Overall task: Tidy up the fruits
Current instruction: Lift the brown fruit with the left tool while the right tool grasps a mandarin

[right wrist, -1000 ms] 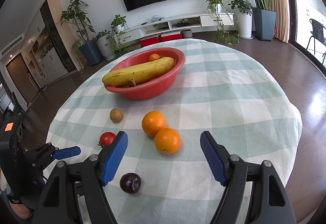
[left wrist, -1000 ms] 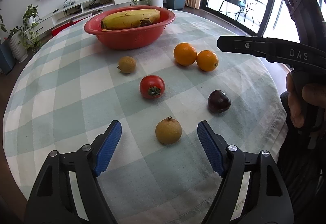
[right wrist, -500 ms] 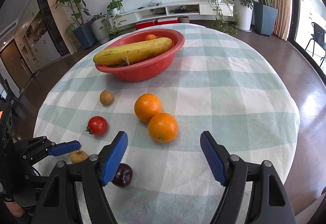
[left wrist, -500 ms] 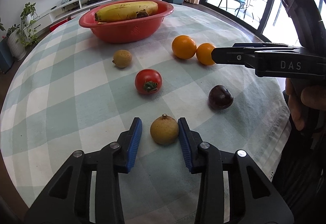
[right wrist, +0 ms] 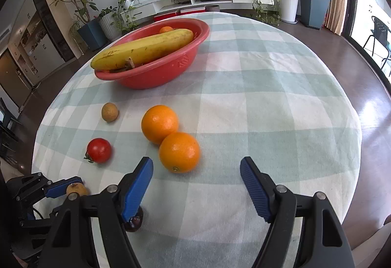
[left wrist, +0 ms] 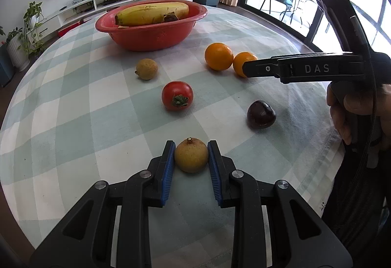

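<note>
My left gripper (left wrist: 191,158) is shut on a tan longan (left wrist: 191,155) near the table's front edge; it also shows in the right wrist view (right wrist: 76,189). My right gripper (right wrist: 196,171) is open and empty, just short of the nearer orange (right wrist: 179,152), which touches a second orange (right wrist: 160,124). A red tomato (left wrist: 177,96), a second longan (left wrist: 146,68) and a dark plum (left wrist: 261,114) lie loose on the checked cloth. The red bowl (left wrist: 151,35) at the back holds a banana (left wrist: 151,14) and a small orange (right wrist: 166,29).
The round table (right wrist: 268,97) has a green-and-white checked cloth; its edge drops off to the right and front. The right gripper's body (left wrist: 317,69) and the hand holding it cross the right side of the left wrist view. Potted plants and a TV shelf stand behind.
My left gripper has closed from wide open onto the near longan. My right gripper has moved forward and down toward the two oranges, still open.
</note>
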